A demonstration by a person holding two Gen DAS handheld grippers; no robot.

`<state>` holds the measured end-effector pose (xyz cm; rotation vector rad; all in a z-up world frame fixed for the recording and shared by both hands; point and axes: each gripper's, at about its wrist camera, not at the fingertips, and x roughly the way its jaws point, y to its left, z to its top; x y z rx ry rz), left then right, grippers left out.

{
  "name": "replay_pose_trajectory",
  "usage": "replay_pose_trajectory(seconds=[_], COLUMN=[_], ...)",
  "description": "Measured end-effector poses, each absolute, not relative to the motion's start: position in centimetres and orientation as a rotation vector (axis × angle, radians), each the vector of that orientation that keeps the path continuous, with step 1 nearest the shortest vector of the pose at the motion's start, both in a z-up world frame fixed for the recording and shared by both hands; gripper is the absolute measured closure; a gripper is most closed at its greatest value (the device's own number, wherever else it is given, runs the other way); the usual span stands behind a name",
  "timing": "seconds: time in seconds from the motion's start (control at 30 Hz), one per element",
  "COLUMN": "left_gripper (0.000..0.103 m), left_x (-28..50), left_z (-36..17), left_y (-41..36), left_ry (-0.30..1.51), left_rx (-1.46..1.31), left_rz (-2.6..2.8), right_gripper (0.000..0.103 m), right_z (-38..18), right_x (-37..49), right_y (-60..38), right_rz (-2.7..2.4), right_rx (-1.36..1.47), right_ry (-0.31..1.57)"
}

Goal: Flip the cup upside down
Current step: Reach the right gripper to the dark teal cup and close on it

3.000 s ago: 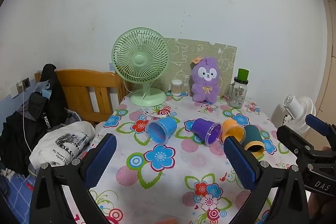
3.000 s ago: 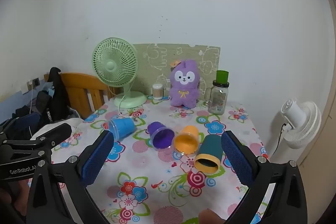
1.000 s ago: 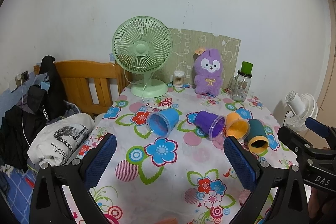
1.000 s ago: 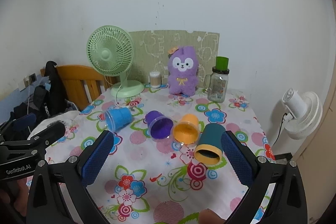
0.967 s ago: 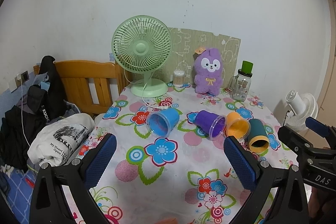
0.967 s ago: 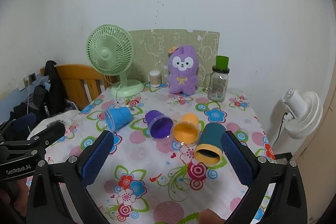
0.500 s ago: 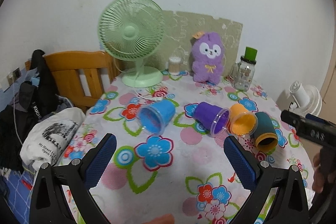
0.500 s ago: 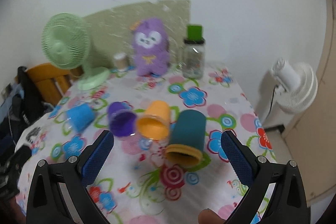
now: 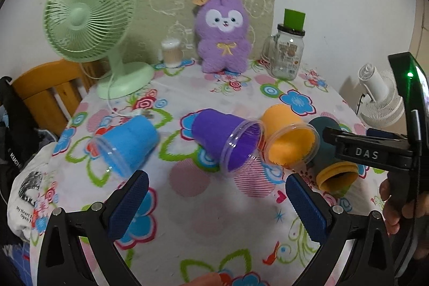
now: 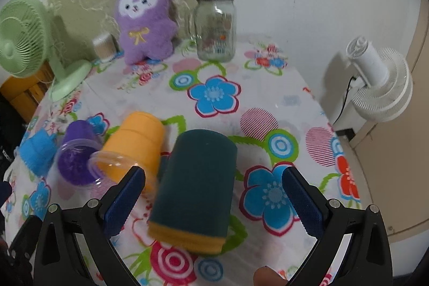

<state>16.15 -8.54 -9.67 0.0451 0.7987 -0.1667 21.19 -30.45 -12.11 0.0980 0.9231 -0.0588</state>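
Observation:
Several cups lie on their sides on the floral tablecloth (image 9: 187,205): a blue cup (image 9: 126,144), a purple cup (image 9: 228,138), an orange cup (image 9: 289,138) and a dark teal cup (image 10: 195,184) with a yellow rim. My right gripper (image 10: 213,200) is open, its fingers on either side of the teal cup without touching it. In the left wrist view the teal cup (image 9: 335,173) is partly hidden behind the right gripper's body. My left gripper (image 9: 217,203) is open and empty, above the cloth in front of the purple cup.
At the back of the table stand a green desk fan (image 9: 91,18), a purple plush toy (image 9: 222,36), a glass jar with a green lid (image 9: 288,50) and a small cotton-swab jar (image 9: 171,52). A wooden chair (image 9: 45,95) stands left, a white fan (image 10: 380,82) right.
Both grippers have moved forward and down toward the cups. The right gripper has closed in on the teal cup, which now lies between its open fingers.

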Motion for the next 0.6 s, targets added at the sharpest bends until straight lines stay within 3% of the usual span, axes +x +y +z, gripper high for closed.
replay_pose_trajectory(seconds=[0.2, 0.3, 0.37, 0.6], left_gripper=[0.0, 0.0, 0.0, 0.0], left_x=[17.2, 17.3, 17.2, 15.6], left_z=[-10.5, -10.5, -10.4, -9.3], left_y=[-8.9, -8.8, -8.8, -8.2], left_ry=[0.819, 0.822, 0.82, 0.802], left_rx=[0.055, 0.055, 0.056, 0.049], left_rz=[-0.16, -0.156, -0.155, -0.152], right_gripper=[0.001, 0.011, 0.025, 0.03], right_z=[-14.2, -14.7, -14.9, -13.3], right_x=[23.3, 24.0, 24.3, 22.8], right_y=[-31.0, -31.0, -30.7, -30.5], right_rz=[-0.061, -0.032, -0.001, 0.023], right_rx=[0.126, 0.134, 0.128, 0.154], right_ry=[0.975, 0.989, 1.004, 0.971])
